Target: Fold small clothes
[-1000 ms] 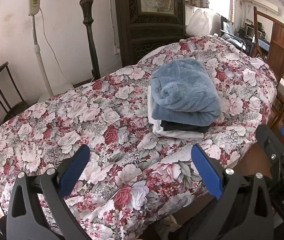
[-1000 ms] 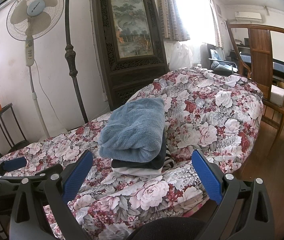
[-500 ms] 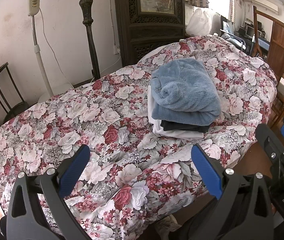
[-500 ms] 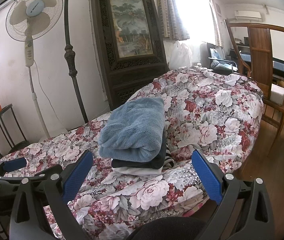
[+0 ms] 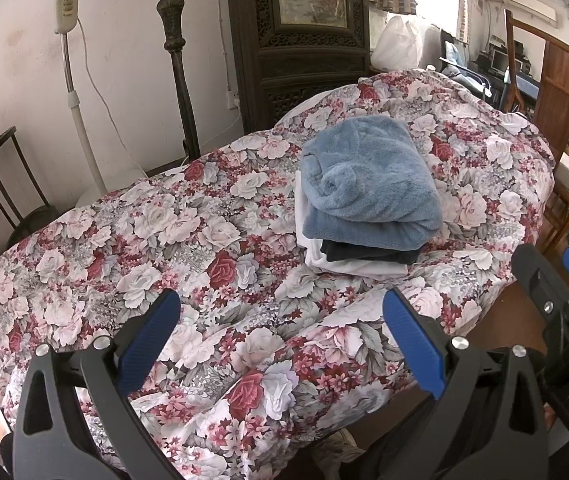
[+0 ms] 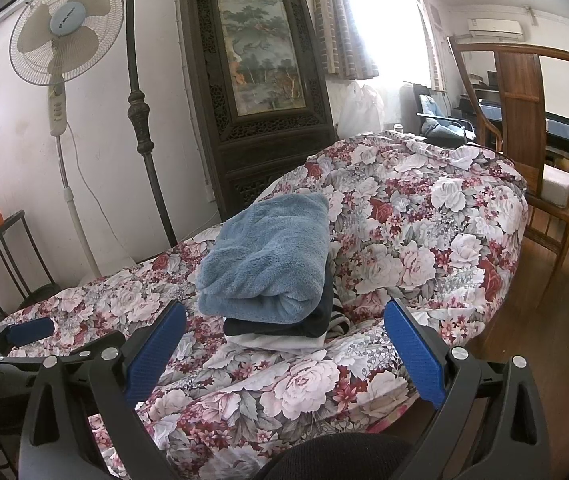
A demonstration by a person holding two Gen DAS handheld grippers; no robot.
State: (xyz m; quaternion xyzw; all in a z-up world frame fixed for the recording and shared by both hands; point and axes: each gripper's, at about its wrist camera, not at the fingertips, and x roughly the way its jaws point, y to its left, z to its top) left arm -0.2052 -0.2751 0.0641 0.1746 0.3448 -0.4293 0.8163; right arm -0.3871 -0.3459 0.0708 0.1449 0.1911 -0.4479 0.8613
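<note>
- left gripper (image 5: pixel 280 344) spread wide, holding nothing, hovering over the near edge of the floral quilt (image 5: pixel 164 240); right gripper (image 6: pixel 284 352) also spread wide and bare, low by the bed edge, well short of the clothes
- clothes stack (image 5: pixel 364 208) sits on the quilt toward the right side of the bed, near its front slope; both grippers apart from it
- risk: stack rests on soft, lumpy bedding near a downhill drape; a nudge from either finger could likely slide it off toward the floor
- risk: blue fleece (image 6: pixel 268 260) is thick and springy; judged likely to unroll or slump if bumped or lifted by one edge; top roll looks loose
- risk: pinching at the stack could catch the quilt along with the cloth and drag everything
- look: blue fleece on top, plush, folded with a rolled bulge at its left; dark garment (image 5: pixel 368 254) under it; white garment (image 5: pixel 340 266) at the bottom, poking out left and front; striped fabric (image 6: pixel 338 320) peeks out at the right in the right wrist view
- judged: stack looks folded; no unfolded item in view
</note>
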